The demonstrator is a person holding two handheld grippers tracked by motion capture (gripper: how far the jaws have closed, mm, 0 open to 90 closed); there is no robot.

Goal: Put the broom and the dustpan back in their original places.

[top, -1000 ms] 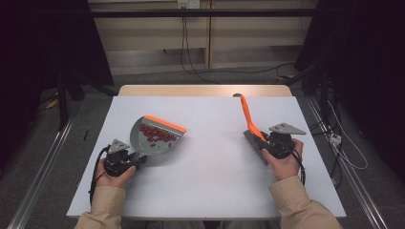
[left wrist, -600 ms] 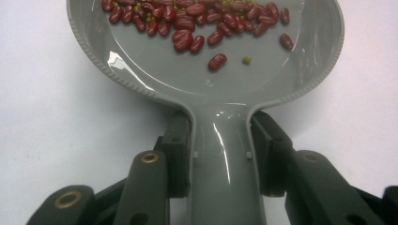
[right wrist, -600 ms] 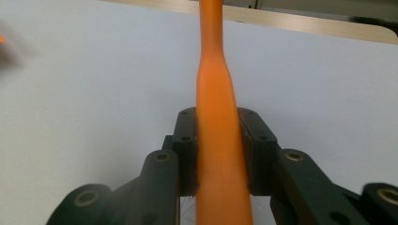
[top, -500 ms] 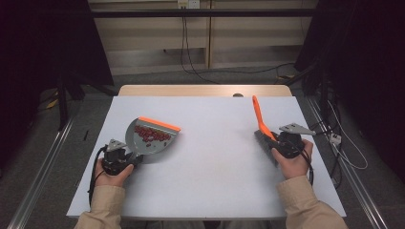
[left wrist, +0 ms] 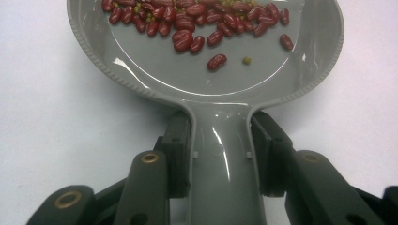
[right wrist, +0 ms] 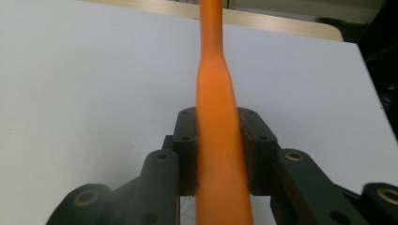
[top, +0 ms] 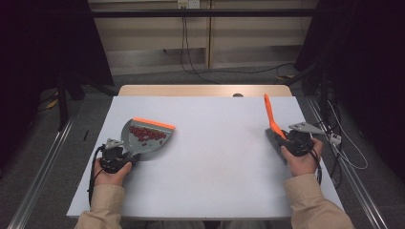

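A grey dustpan [top: 145, 136] with an orange front lip lies on the white table top [top: 215, 157] at the left. Red beans [left wrist: 197, 23] and a few small green ones are strewn in its pan. My left gripper [top: 125, 153] is shut on the dustpan's handle [left wrist: 220, 178], whose sides are pressed by both pads of the left gripper [left wrist: 220, 140]. At the right, my right gripper [top: 286, 138] is shut on an orange-handled brush [top: 271, 117], whose dark bristles point toward the person. The orange handle [right wrist: 216, 93] runs up and away between the pads of the right gripper [right wrist: 220, 140].
The white top lies on a wooden table whose far edge [top: 205, 90] shows behind it. My right hand is close to the table's right edge [top: 325, 157]. Cables [top: 191, 57] run over the floor behind, and dark stands flank both sides.
My right hand has carried the brush to the right, toward the table's edge, and its handle now points more straight away. The dustpan has swung slightly to the left.
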